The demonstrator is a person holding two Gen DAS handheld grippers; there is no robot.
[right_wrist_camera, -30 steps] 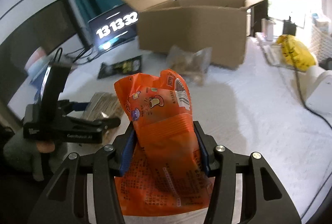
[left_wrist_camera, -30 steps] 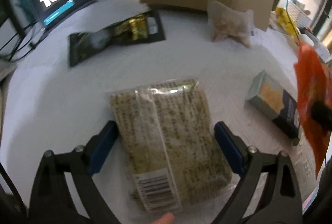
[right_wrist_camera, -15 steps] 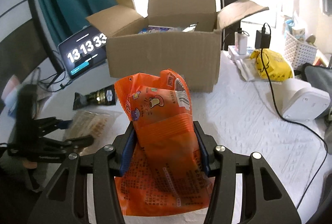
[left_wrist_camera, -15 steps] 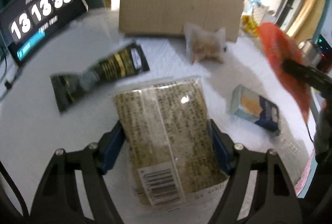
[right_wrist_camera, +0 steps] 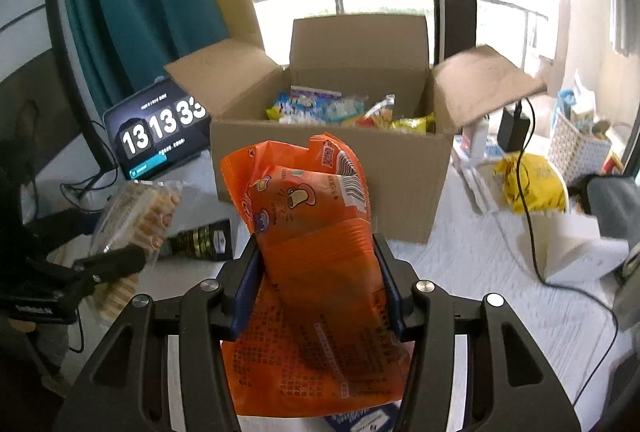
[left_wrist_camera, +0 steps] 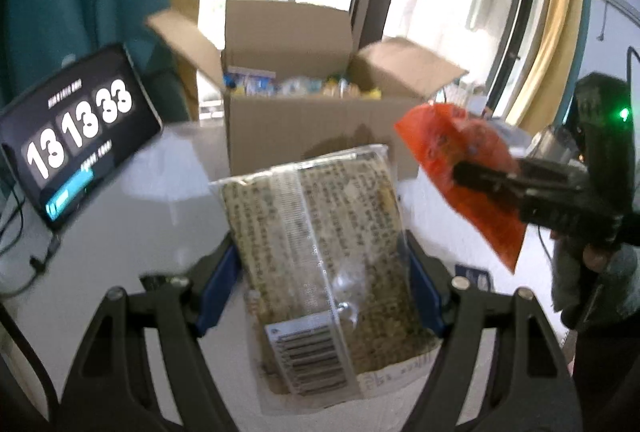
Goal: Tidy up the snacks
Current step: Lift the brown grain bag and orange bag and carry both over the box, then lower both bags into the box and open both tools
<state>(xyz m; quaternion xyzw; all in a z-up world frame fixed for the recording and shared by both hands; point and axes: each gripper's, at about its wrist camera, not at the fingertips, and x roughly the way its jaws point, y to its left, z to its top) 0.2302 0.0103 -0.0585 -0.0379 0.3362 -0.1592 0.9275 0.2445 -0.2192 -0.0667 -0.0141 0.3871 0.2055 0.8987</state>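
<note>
Holding one snack pack in each gripper, both raised off the white table point(right_wrist_camera: 480, 272) before the open cardboard box point(right_wrist_camera: 332, 168).

The clear wafer pack point(left_wrist_camera: 320, 256) sits lengthwise between the blue pads of the left gripper point(left_wrist_camera: 322, 284), barcode end nearest the camera, far end aimed at the box; its jaws have just been closing and now press both long edges. The orange bag point(right_wrist_camera: 316, 252) stands upright in the right gripper point(right_wrist_camera: 318, 284), squeezed at its waist, its top leaning toward the box. Both grippers tilt downward, side by side. A black packet point(right_wrist_camera: 202, 238) lies on the table near a tablet clock point(left_wrist_camera: 76, 136).
</note>
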